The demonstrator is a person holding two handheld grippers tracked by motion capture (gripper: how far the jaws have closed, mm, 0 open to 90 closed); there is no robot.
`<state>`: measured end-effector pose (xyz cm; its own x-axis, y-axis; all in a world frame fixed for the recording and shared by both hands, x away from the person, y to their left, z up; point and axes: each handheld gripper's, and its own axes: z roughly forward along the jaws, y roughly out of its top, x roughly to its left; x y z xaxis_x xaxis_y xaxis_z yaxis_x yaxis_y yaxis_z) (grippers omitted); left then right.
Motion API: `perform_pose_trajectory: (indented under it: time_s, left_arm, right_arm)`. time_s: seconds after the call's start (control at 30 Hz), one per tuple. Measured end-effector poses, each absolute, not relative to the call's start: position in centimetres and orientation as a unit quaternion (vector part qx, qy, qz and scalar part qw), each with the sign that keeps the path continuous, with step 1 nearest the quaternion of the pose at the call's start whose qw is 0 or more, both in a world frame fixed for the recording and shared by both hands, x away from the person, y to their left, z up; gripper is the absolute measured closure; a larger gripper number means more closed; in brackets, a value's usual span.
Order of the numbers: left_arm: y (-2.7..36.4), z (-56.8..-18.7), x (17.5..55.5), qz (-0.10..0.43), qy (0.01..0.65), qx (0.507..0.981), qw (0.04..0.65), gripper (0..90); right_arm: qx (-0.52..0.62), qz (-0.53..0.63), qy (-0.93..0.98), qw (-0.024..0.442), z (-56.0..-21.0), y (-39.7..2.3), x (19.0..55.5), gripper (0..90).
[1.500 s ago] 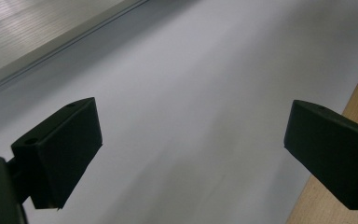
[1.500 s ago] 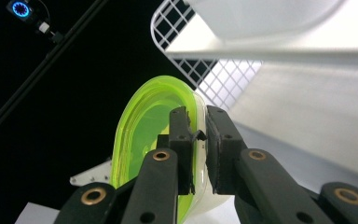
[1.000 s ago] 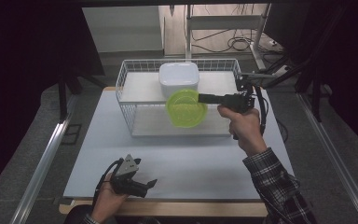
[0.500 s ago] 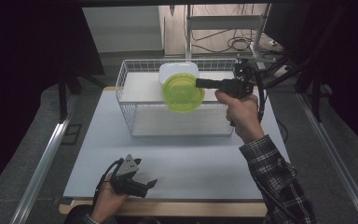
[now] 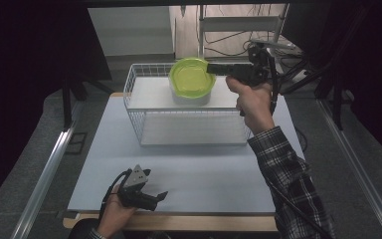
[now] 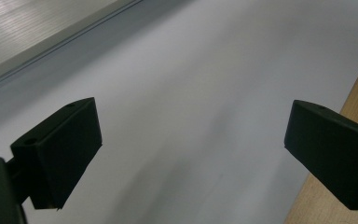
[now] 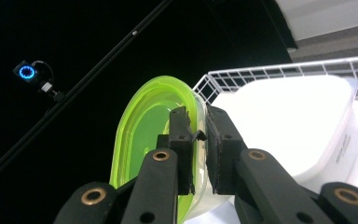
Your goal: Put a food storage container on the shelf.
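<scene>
The table [image 5: 189, 164] carries a white wire basket [image 5: 189, 124] holding a white container [image 5: 191, 97]. Above that container, tilted on edge, hangs a green translucent lid [image 5: 193, 76]. The right hand-held gripper [image 5: 210, 68] is clenched on the lid's rim. The left hand-held gripper [image 5: 160, 197] rests released near the table's front edge, grasping nothing.
</scene>
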<state>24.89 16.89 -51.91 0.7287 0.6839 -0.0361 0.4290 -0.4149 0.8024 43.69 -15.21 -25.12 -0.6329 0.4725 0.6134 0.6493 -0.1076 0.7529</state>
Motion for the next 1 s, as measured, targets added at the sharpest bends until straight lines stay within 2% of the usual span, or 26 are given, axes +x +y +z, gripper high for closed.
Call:
perform_pose_trajectory:
  time_s: [0.6, 1.0]
  left_arm:
    - [16.9, -52.0, 24.9, 0.146, 0.334, 0.829, 0.424, 3.6]
    - [16.9, -52.1, 24.9, 0.142, 0.333, 0.831, 0.423, 3.6]
  right_arm:
    - [-0.49, -0.603, -0.629, 0.027, -25.0, -13.3, 47.0, 81.7]
    - [-0.513, -0.595, -0.619, 0.02, -25.8, -12.8, 48.3, 81.6]
